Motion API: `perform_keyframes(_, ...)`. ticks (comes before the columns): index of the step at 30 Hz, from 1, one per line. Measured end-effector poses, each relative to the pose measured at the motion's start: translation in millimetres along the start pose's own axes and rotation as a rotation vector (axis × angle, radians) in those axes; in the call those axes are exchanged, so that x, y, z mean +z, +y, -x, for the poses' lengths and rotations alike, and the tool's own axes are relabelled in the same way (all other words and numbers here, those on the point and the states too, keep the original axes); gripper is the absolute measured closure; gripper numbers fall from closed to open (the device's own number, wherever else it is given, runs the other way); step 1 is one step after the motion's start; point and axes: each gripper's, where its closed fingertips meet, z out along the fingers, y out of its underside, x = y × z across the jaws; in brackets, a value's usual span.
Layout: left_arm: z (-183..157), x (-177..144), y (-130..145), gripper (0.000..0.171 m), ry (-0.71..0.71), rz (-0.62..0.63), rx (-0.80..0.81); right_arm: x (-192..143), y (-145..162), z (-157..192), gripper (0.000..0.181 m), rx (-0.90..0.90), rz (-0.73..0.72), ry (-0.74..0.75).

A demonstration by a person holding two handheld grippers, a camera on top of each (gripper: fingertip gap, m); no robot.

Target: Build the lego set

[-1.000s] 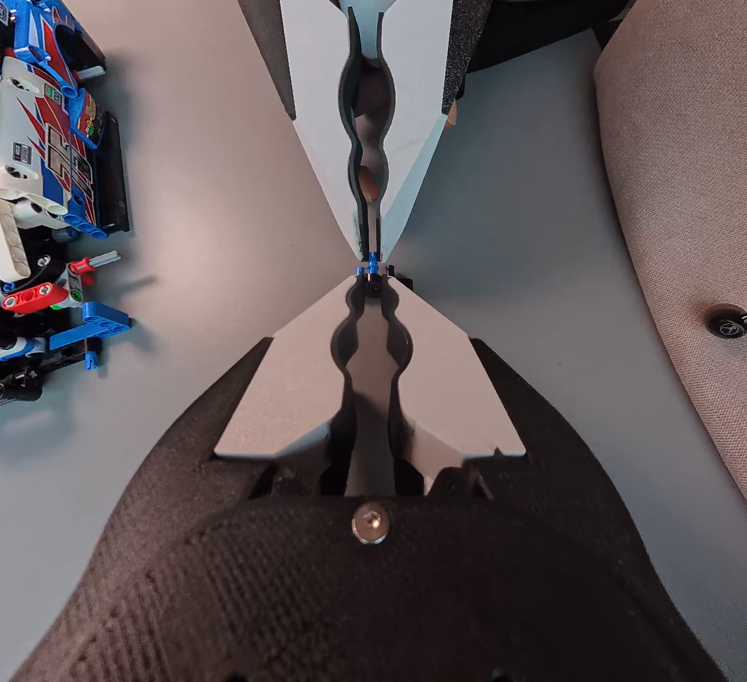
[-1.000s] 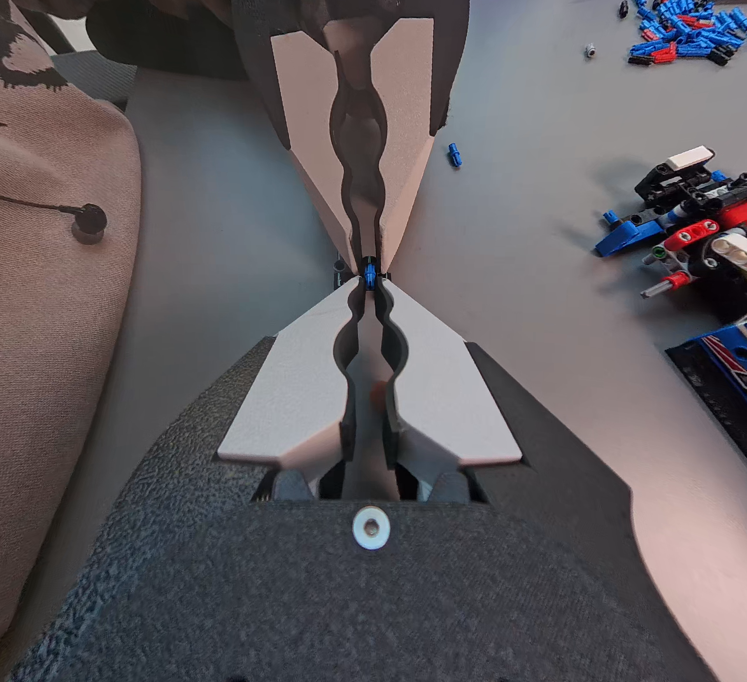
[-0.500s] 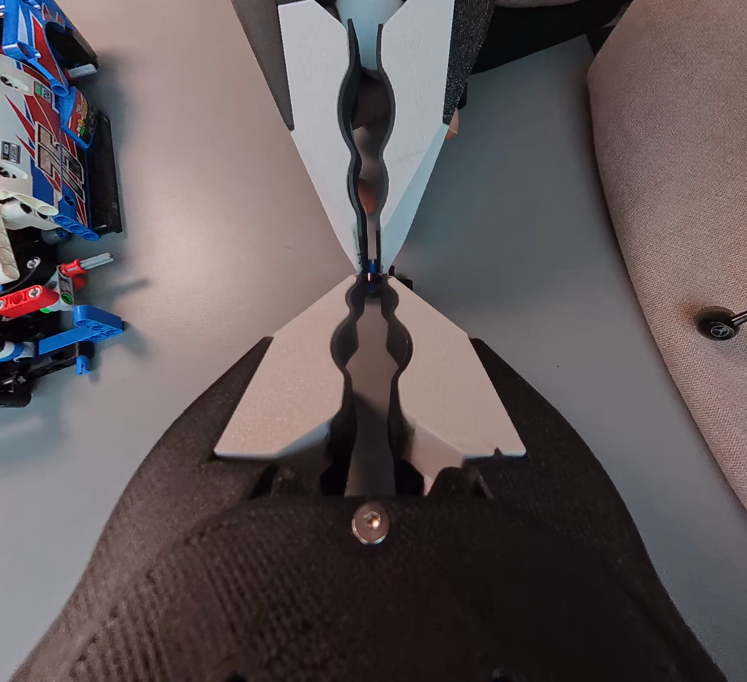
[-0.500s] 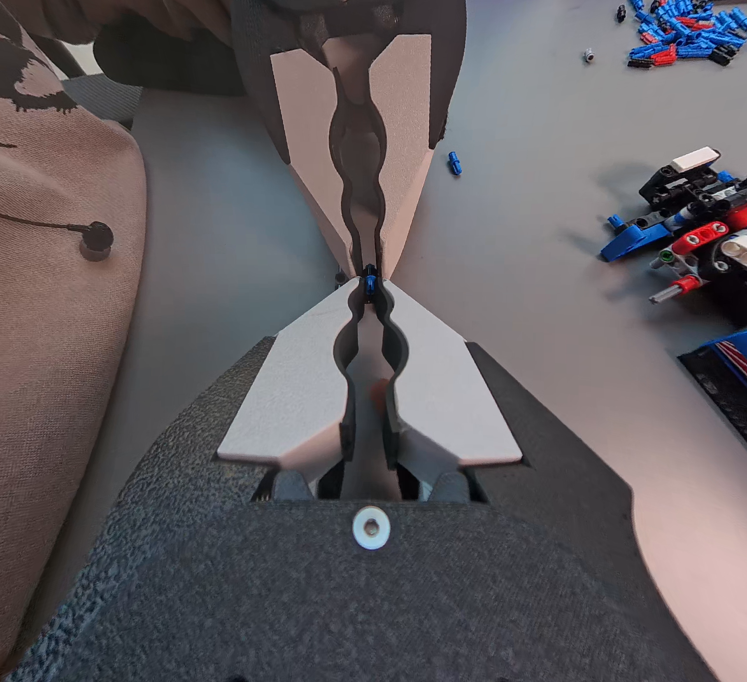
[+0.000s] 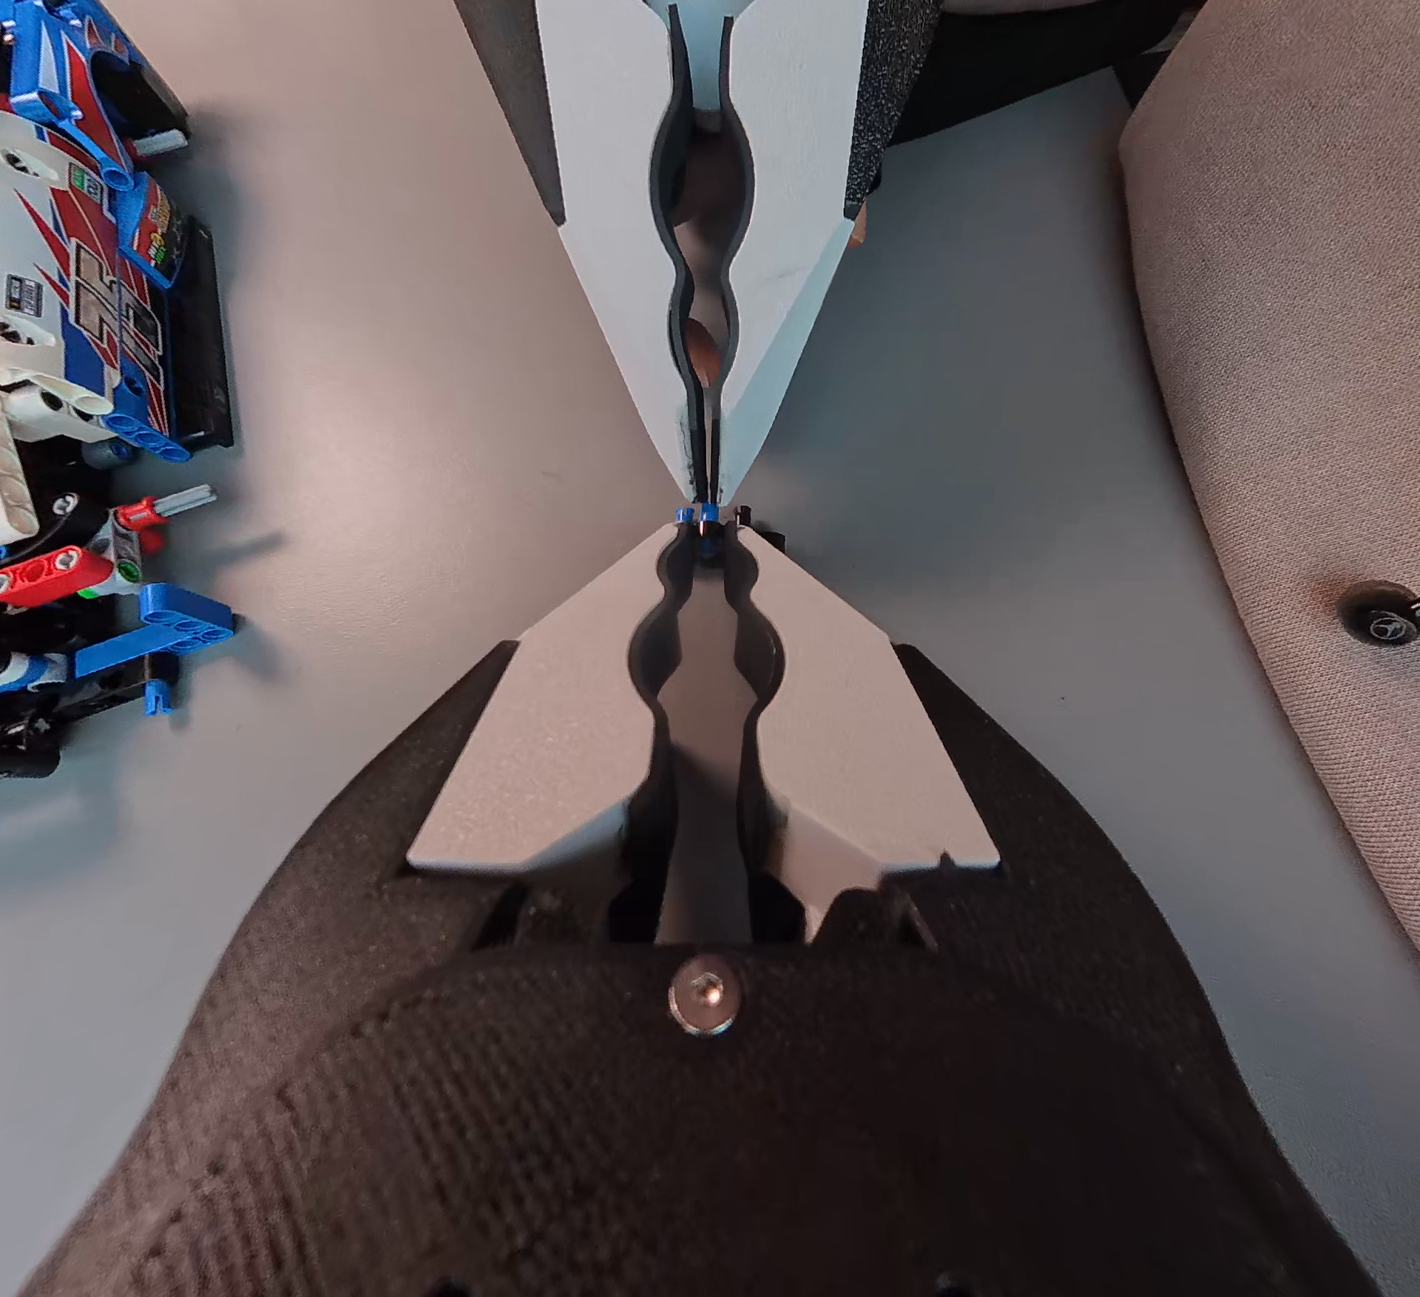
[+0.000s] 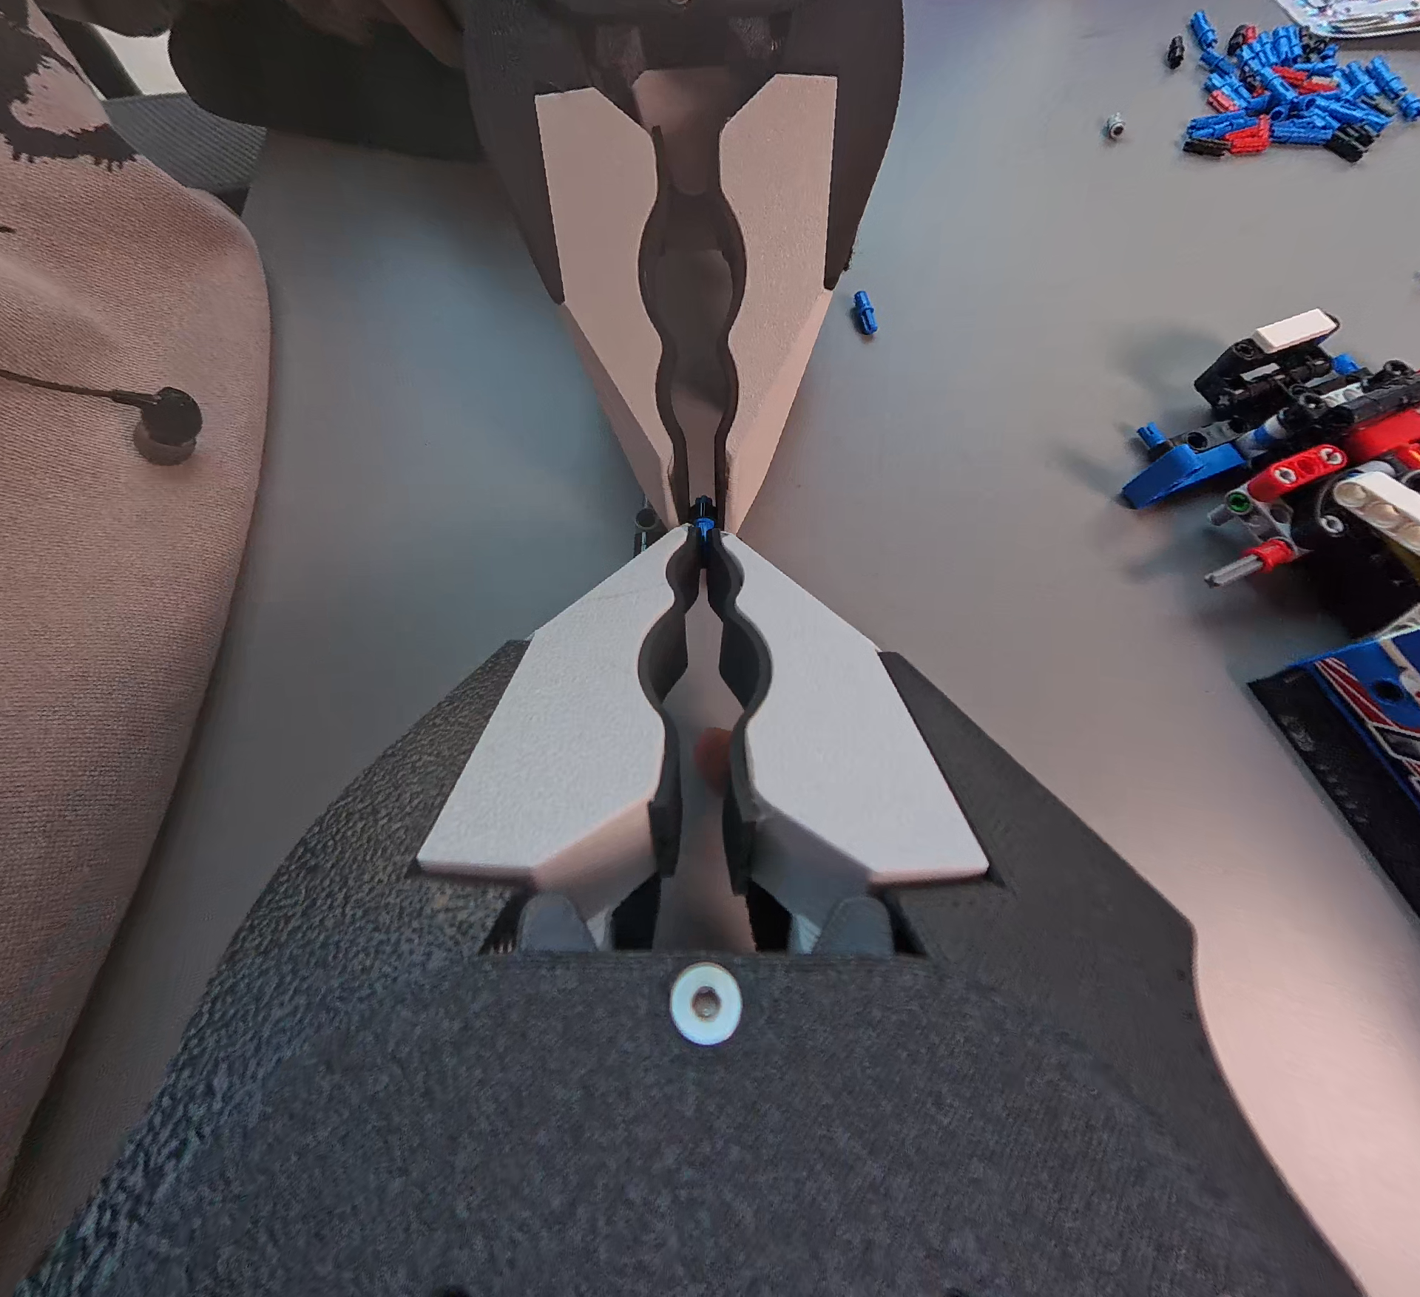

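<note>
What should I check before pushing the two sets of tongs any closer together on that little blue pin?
1. Right tongs shut on the blue pin: ok, the pin sits at the very tips.
2. Left tongs shut on a small black piece: cannot tell, mostly hidden behind the tips.
3. Tips facing each other in line: ok in both wrist views.
4. Pin seated in the black piece: cannot tell, the joint is too small to read.
5. Table under the tips bare: ok; a stray blue pin lies off to one side.
6. Car model away from the tongs: ok.
</note>
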Motion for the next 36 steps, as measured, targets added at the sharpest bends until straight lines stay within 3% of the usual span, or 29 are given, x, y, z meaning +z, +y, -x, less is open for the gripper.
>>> perform_keyframes(7,6.1,-5.5,1.6,0.165,-0.033,-0.001,0.048,-11.0,-6.6,-8.7,0.177,0.001,-0.031,0.029)
perform_keyframes(14,9.5,-31.8,-25.1,0.165,0.007,-0.257,-0.049,-23.7,-9.3,-7.6,0.154,0.025,-0.114,0.007)
perform_keyframes(19,5.9,-40.0,-35.4,0.165,0.016,-0.325,-0.039,-17.5,-21.7,-2.1,0.141,-0.026,-0.156,0.025)
perform_keyframes(30,-4.0,-41.4,-42.9,0.165,0.053,-0.357,-0.019,-3.2,-32.4,9.5,0.15,-0.059,-0.177,0.03)
perform_keyframes(36,11.9,-42.3,-36.7,0.158,-0.046,-0.336,-0.07,-3.3,-30.4,-3.3,0.15,-0.015,-0.169,0.09)
